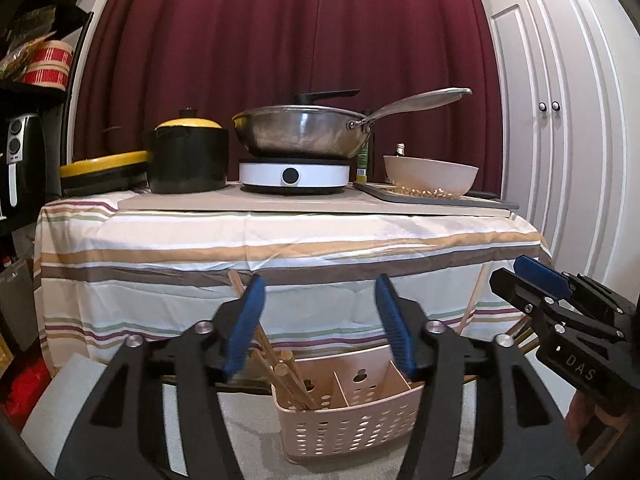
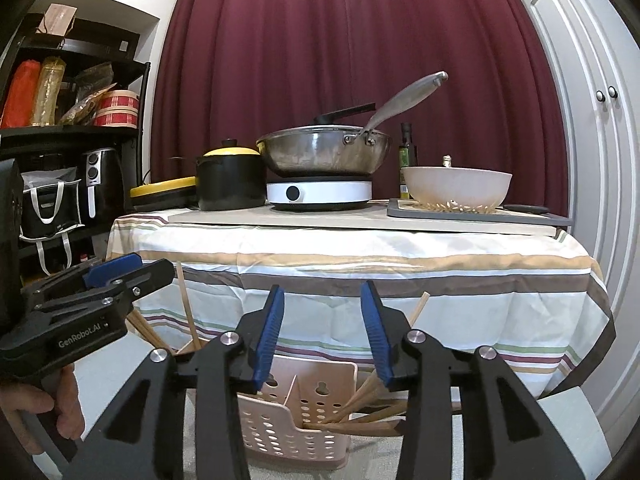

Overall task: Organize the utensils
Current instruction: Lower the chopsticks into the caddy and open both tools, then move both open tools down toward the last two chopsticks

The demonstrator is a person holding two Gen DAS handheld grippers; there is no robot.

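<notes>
A beige perforated utensil caddy (image 1: 344, 420) with dividers stands low in front of the table; it also shows in the right wrist view (image 2: 296, 428). Several wooden chopsticks (image 1: 288, 380) lean in its left compartment, and more chopsticks (image 2: 360, 412) lean in its right compartment. My left gripper (image 1: 320, 320) is open and empty, held above the caddy. My right gripper (image 2: 322, 332) is open and empty, also above the caddy. Each gripper shows at the edge of the other's view: the right gripper (image 1: 560, 304) and the left gripper (image 2: 96, 292).
A table with a striped cloth (image 1: 280, 248) stands behind. It carries a black pot with a yellow lid (image 1: 188, 156), a steel wok (image 1: 304, 128) on a white induction hob (image 1: 294, 176), a white bowl (image 1: 430, 174) and a bottle (image 2: 407, 156). Shelves (image 2: 72, 128) stand left, white cupboard doors (image 1: 560, 120) right.
</notes>
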